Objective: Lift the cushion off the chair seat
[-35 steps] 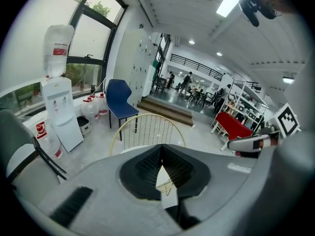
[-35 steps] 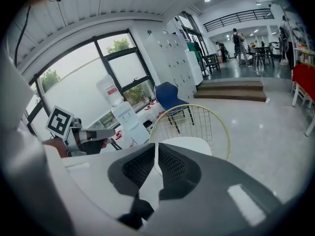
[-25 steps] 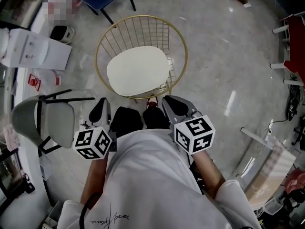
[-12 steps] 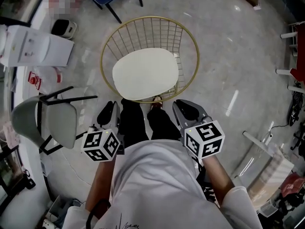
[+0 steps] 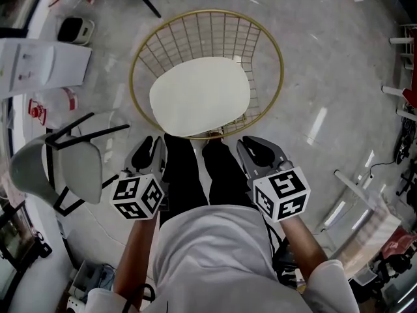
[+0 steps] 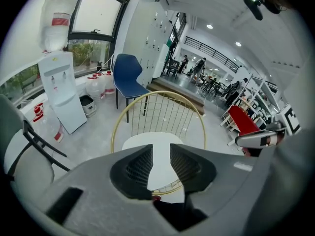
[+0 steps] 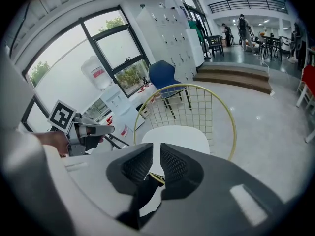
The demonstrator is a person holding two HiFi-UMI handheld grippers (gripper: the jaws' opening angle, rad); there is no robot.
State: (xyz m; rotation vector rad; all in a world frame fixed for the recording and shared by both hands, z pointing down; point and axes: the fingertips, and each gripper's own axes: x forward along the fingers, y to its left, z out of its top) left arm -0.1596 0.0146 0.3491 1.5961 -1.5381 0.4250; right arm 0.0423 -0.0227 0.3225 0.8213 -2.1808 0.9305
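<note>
A white oval cushion [image 5: 200,95] lies on the seat of a round gold wire chair [image 5: 208,34], straight ahead of me on the floor. My left gripper [image 5: 148,154] hangs just short of the chair's front rim, left of my legs. Its jaws are opening and nothing is between them; the cushion [image 6: 140,140] shows beyond the left gripper [image 6: 161,151]. My right gripper [image 5: 258,152] hangs level with it on the right. Its jaws are opening by a narrow gap with nothing in it, and the right gripper [image 7: 156,151] points at the cushion [image 7: 177,134].
A grey chair [image 5: 58,168] stands close on my left. A white water dispenser [image 5: 39,64] and water jugs [image 5: 49,106] are beyond it. A blue chair [image 6: 129,77] stands behind the wire chair and a red chair [image 6: 243,122] off to the right. My legs [image 5: 195,175] stand between the grippers.
Both grippers have sunk and come closer to the chair's front rim. The left jaws have parted wider. The chair now looks larger and nearer.
</note>
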